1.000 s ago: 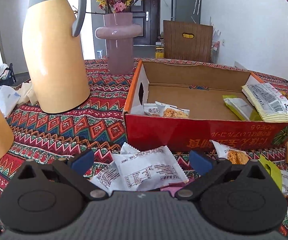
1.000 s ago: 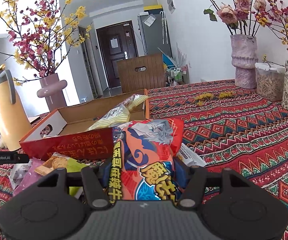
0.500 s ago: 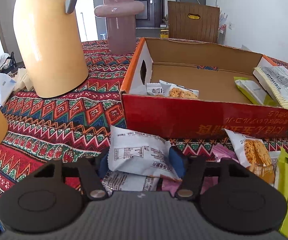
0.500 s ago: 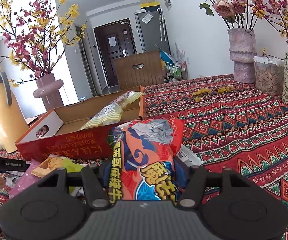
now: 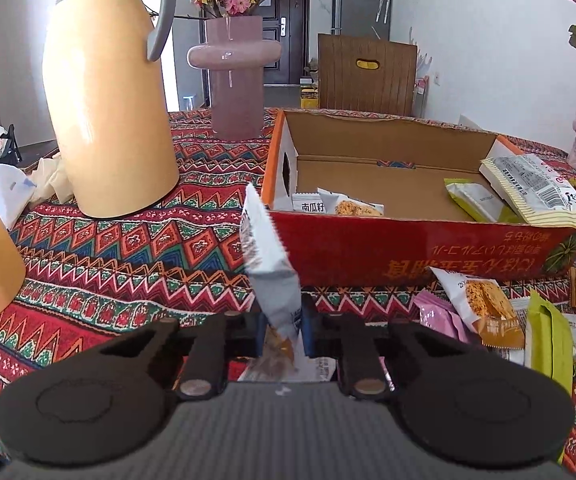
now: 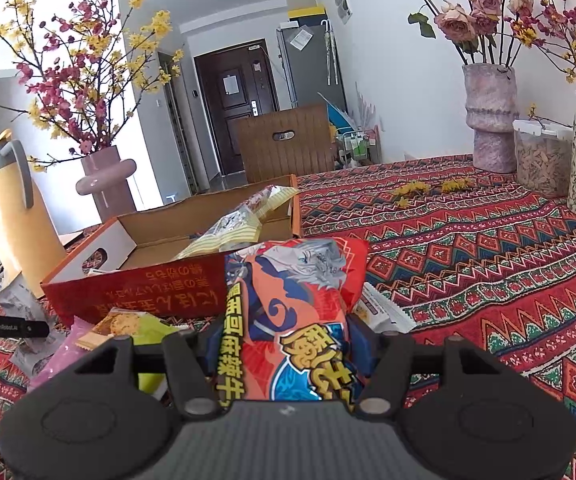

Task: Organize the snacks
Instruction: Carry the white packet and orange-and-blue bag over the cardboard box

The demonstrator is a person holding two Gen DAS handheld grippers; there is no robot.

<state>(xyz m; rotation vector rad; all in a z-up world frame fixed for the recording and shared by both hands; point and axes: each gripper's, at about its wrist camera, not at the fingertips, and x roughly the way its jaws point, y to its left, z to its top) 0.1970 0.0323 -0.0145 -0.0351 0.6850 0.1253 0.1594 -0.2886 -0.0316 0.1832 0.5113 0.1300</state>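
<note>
The left tool had just pressed together on a white snack packet, its lower end hidden between the pads. The right tool pinched an orange snack bag, bottom cut off. Beyond both, the red cardboard box half hid other packets on the desk.

We are working in a home's dining room: ahead of the tools a patterned tablecloth, flower vases, a thermos jug, beyond them a front door.
</note>
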